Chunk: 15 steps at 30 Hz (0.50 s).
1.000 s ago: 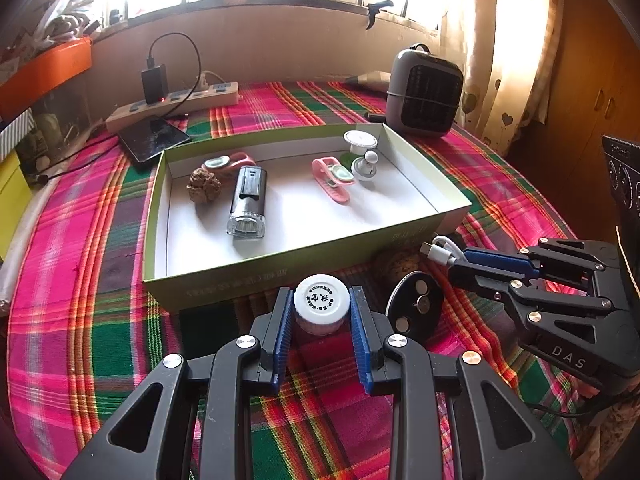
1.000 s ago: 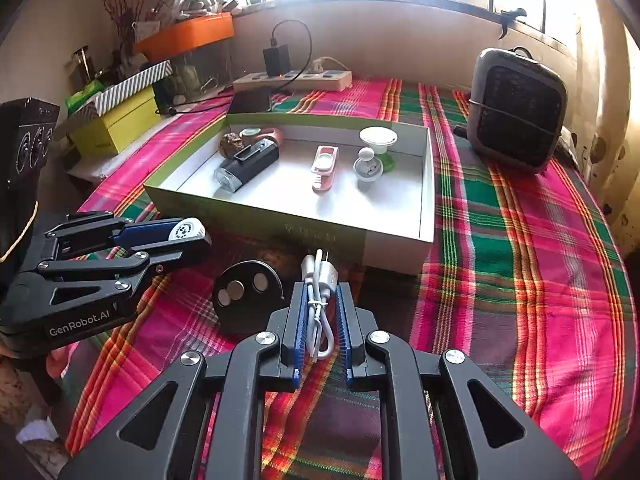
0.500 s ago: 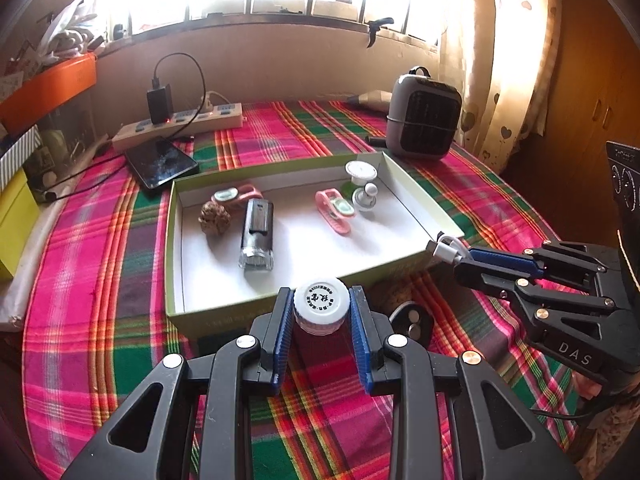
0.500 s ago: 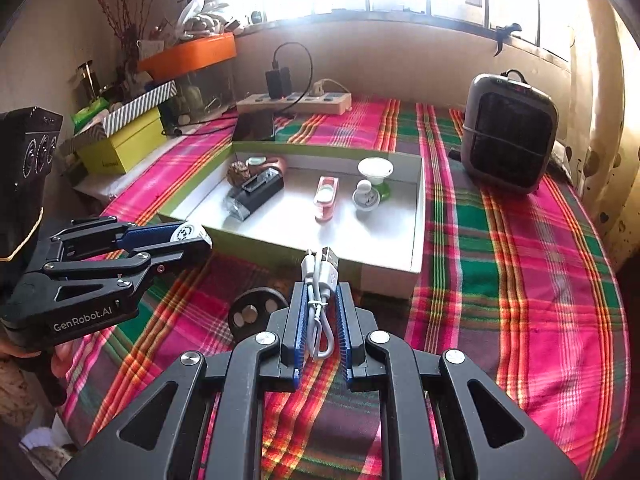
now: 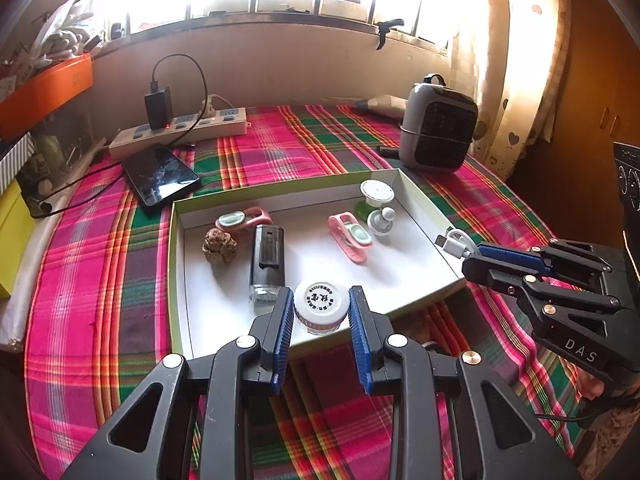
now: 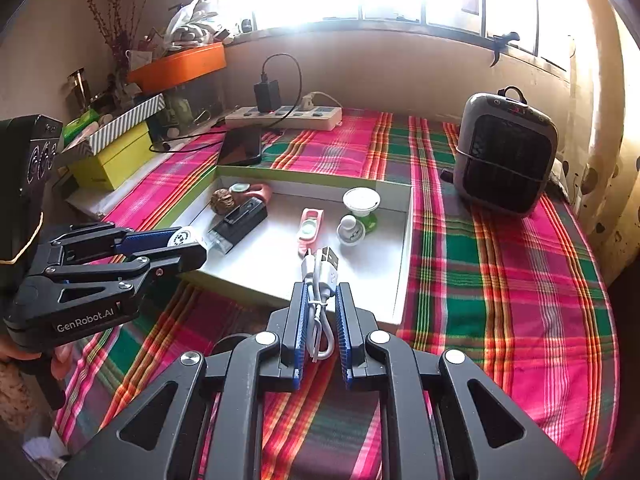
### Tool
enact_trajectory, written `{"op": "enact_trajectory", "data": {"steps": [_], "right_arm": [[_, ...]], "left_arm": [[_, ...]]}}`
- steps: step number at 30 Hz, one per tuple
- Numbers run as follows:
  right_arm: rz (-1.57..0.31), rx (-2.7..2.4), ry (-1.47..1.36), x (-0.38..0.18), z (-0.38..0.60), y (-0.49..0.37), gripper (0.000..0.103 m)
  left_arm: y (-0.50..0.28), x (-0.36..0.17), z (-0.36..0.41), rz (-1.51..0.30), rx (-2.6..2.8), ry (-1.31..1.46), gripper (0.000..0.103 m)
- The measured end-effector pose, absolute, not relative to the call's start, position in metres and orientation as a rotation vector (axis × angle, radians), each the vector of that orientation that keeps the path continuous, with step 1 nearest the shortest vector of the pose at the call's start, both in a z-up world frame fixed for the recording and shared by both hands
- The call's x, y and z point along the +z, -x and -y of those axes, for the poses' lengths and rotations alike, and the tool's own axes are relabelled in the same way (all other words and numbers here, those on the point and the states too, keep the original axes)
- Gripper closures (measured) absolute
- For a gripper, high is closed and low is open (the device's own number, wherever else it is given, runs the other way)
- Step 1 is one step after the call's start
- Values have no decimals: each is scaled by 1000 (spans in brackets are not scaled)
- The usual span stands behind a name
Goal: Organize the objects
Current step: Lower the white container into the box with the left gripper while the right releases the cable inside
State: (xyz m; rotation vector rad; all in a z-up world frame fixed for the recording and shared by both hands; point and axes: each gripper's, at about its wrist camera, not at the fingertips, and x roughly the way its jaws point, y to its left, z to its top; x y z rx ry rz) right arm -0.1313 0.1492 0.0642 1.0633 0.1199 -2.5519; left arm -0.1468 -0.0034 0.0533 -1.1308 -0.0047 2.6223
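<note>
Left view: left hand-held gripper (image 5: pixel 320 312) pinching the small jar (image 5: pixel 320 307), hanging over the box (image 5: pixel 176 280) already holding five things.

Right view: right hand-held gripper (image 6: pixel 320 312) squeezing the white cable (image 6: pixel 320 280) over the box edge. Both not yet dropped in.

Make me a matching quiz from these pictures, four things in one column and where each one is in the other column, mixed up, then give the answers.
Things:
1. white-capped jar
2. white USB cable
3. phone
4. walnut

Places:
A. lying on the plaid cloth beside the power strip
B. held in the right hand-held gripper
C. inside the box, near its far left corner
D. held in the left hand-held gripper

Pairs: 1-D, 2-B, 3-A, 4-C
</note>
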Motion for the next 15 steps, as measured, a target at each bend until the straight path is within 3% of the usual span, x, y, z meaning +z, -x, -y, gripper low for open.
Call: {"op": "enact_trajectory", "data": {"steps": [15], "right_arm": [[-153,-2552,-1154,47,-147,178,89]], "left_arm": [[194,34,3,55,2590,1218,77]]}}
